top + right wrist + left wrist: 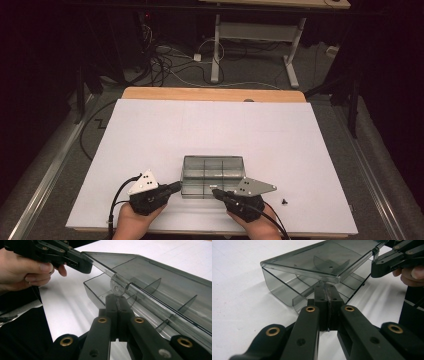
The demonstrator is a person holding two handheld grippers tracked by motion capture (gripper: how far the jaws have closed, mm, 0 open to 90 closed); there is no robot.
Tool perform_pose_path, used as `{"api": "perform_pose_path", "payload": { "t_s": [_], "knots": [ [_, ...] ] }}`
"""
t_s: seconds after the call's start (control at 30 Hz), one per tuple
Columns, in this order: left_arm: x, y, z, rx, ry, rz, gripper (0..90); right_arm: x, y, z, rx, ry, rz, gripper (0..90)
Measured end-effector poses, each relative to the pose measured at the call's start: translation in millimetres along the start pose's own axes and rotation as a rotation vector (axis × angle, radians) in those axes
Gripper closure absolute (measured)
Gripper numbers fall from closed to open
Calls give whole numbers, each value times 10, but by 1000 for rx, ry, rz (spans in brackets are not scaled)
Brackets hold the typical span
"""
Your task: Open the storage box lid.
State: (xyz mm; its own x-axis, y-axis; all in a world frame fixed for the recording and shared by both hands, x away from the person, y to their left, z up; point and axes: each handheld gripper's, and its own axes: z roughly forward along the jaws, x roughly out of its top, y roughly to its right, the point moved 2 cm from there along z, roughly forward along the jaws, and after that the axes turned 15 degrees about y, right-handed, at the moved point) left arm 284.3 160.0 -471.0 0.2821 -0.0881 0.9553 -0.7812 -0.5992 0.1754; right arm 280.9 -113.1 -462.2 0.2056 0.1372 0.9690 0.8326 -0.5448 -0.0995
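A person's two hands come in from the near edge of a white-covered table (150, 130), each holding a black two-jaw gripper. Between them, toward the near side of the table, sits a smoky clear plastic box (212, 175) with inner dividers, its hinged lid (322, 258) raised partway. The left gripper (176, 186) meets the box at its near left corner, and the right gripper (216, 191) at its near front edge. In the left gripper view the jaws are pressed fully together, tips at the lid's front rim; whether they pinch it cannot be told. In the right gripper view the jaws are likewise together, beside the lid's round tab (117, 286). A small dark object (285, 201) lies near the right hand.
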Motion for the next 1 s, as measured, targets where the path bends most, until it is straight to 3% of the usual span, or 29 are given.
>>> {"api": "perform_pose_path", "payload": {
  "t_s": [0.6,1.0],
  "knots": [
    [21,22,29,-11,4,3,867,-26,11,-15,-4,-6,3,900],
    [61,0,34,-17,16,6,867,-55,108,-211,-60,1,-1,900]
  ]
}}
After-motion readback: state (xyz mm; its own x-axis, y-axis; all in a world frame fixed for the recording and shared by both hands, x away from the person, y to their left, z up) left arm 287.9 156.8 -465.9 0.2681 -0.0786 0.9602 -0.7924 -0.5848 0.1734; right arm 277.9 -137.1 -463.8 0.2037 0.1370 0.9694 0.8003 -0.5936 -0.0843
